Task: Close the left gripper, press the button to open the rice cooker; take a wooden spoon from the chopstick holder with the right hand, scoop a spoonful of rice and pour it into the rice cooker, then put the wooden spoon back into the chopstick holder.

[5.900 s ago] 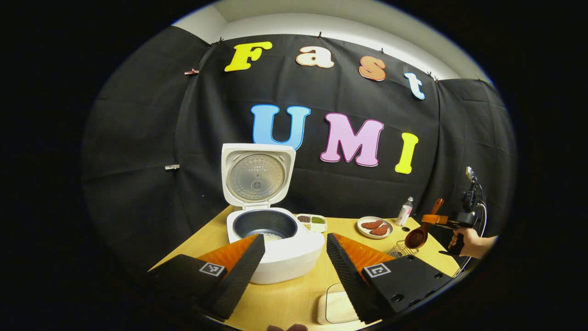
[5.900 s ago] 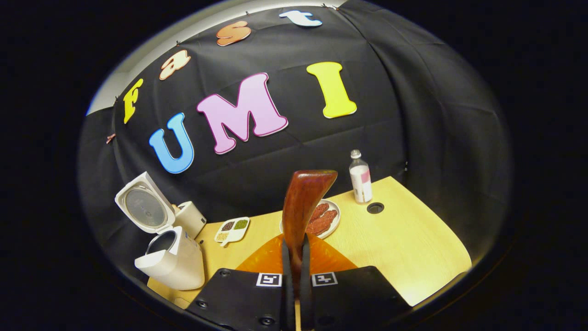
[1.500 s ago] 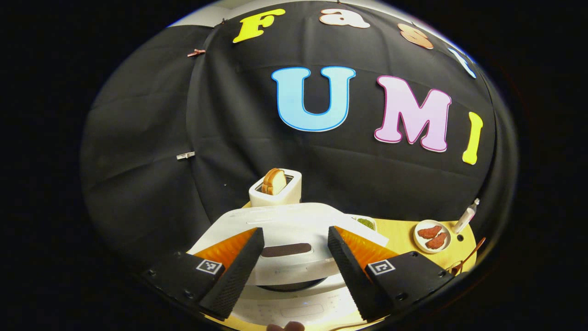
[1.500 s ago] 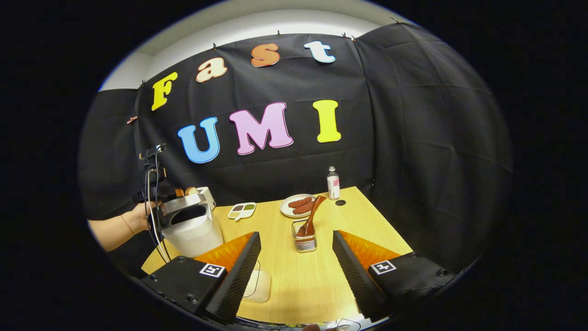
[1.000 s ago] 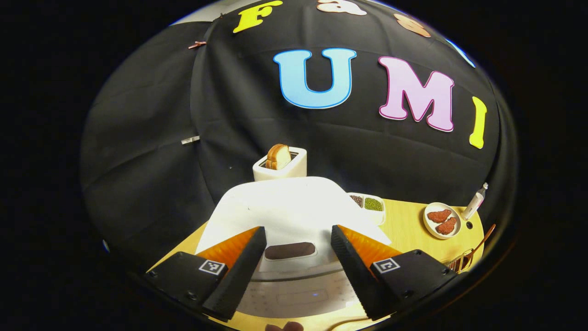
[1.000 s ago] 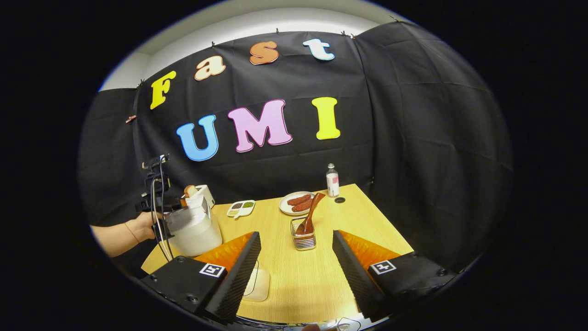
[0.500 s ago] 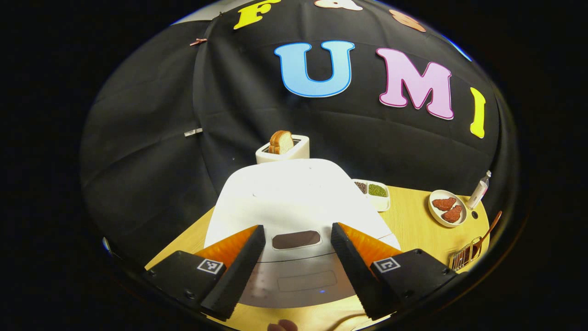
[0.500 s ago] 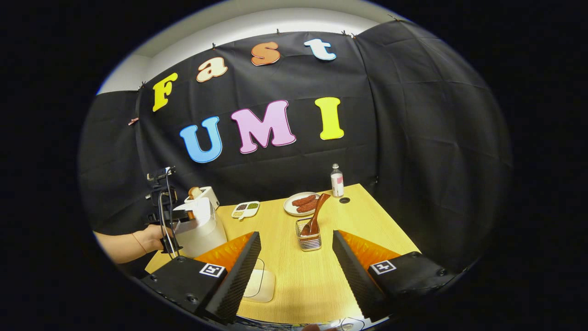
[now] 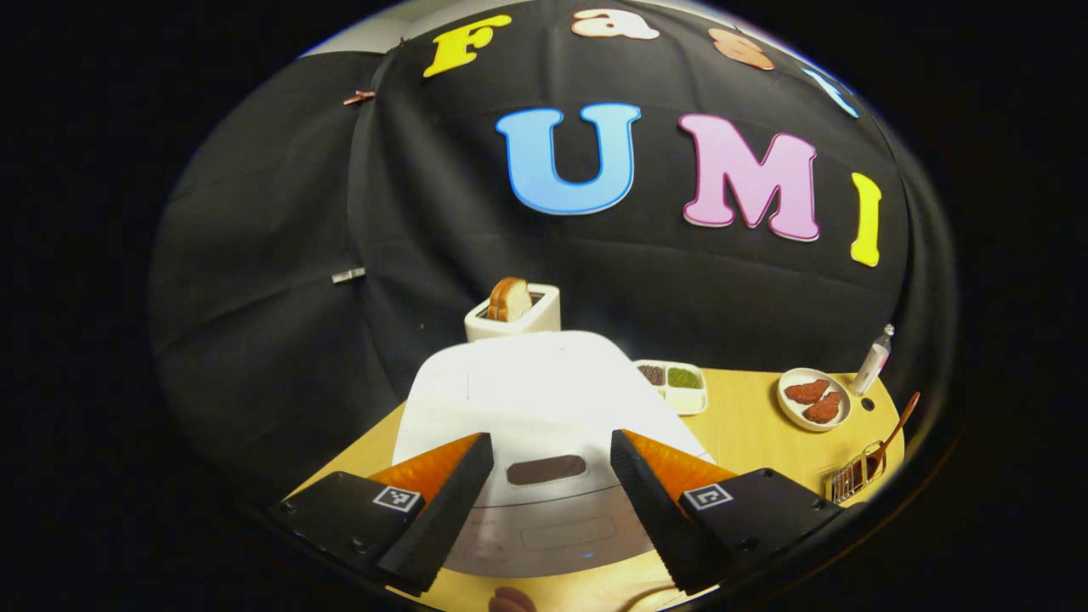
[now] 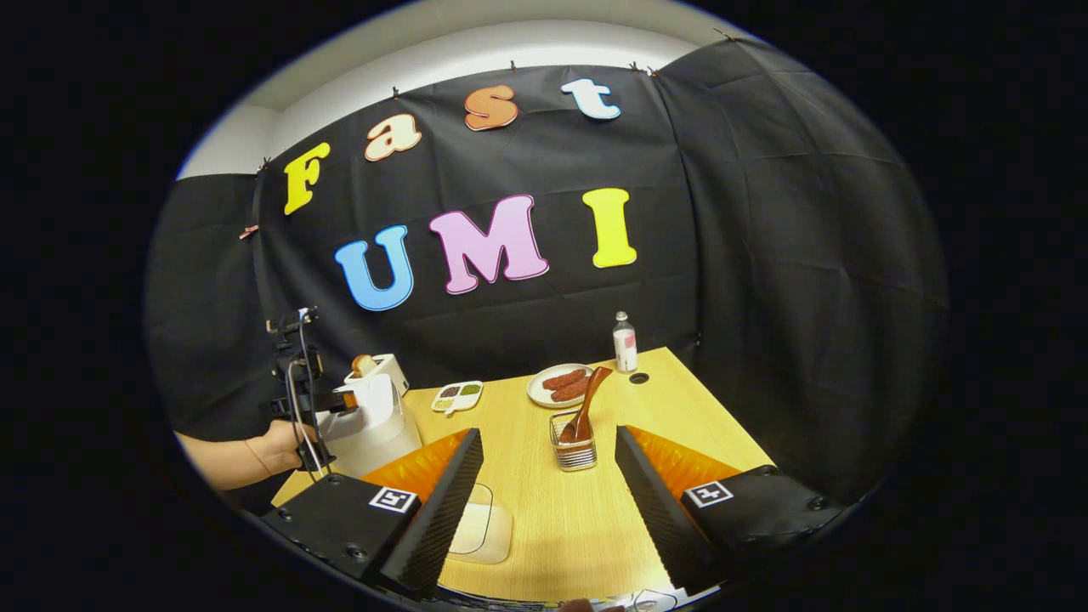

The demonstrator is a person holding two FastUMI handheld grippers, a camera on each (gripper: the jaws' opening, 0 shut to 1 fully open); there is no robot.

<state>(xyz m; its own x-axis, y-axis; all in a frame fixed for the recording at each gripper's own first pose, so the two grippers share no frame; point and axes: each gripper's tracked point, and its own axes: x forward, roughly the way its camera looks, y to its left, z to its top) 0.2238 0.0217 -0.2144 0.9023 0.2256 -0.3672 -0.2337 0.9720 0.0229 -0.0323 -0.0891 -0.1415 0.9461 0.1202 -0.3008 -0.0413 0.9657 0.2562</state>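
Whereas its lid stood upright nearly six seconds ago, the rice cooker (image 9: 544, 399) now sits closed on the desk (image 10: 595, 510), directly beneath the left gripper (image 9: 548, 501), whose jaws are spread wide and empty. The wooden spoon (image 10: 585, 406), then clamped in the right gripper (image 10: 548, 501), now stands in the wire chopstick holder (image 10: 575, 450), and that gripper hangs open with nothing between its fingers. Behind the cooker a toaster (image 9: 514, 313) holds a bread slice; a divided dish (image 9: 671, 382) carries dark and green grains; a plate (image 9: 813, 399) bears reddish pieces beside a bottle (image 10: 625, 342). The cooker's front panel is blurred.
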